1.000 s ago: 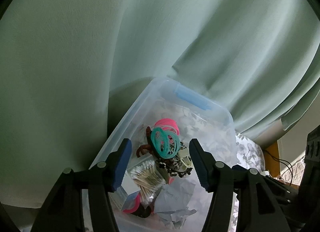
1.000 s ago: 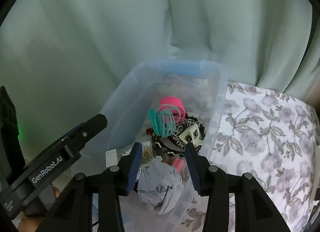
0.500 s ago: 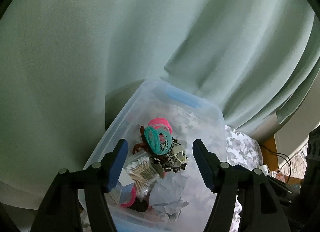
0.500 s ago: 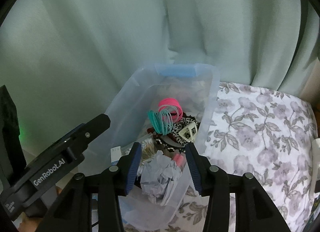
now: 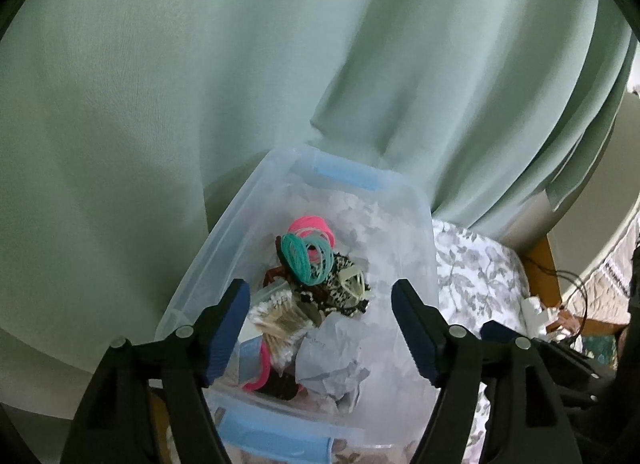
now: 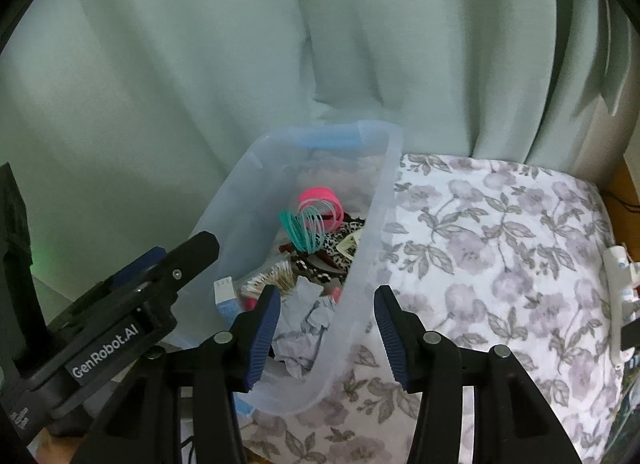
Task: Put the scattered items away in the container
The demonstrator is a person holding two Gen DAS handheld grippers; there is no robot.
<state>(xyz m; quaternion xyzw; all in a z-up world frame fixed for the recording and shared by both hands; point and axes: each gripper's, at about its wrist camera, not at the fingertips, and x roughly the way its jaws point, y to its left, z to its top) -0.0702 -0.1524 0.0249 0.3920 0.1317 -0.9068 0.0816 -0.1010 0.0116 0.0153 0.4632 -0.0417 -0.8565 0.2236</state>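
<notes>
A clear plastic container (image 5: 224,240) with blue handles stands on the flowered cloth by the curtain. Inside lie teal hair ties (image 5: 306,258), pink hair ties (image 5: 312,224), a leopard-print clip (image 5: 344,288), cotton swabs (image 5: 280,312) and crumpled paper (image 5: 332,360). My left gripper (image 5: 320,328) is open and empty above the container's near end. My right gripper (image 6: 324,338) is open and empty; its fingers stand either side of the container's right wall (image 6: 372,232) without touching. The hair ties (image 6: 308,224) and paper (image 6: 308,316) also show in the right wrist view.
A green curtain (image 5: 280,64) hangs right behind the container. The flowered cloth (image 6: 500,248) spreads to the right. A white object (image 6: 620,284) lies at its right edge. The left gripper's body (image 6: 120,320) fills the lower left of the right wrist view.
Both grippers have drawn back and up from the container, so it looks smaller. The right gripper has shifted right and now straddles the container's right wall. Both stay open.
</notes>
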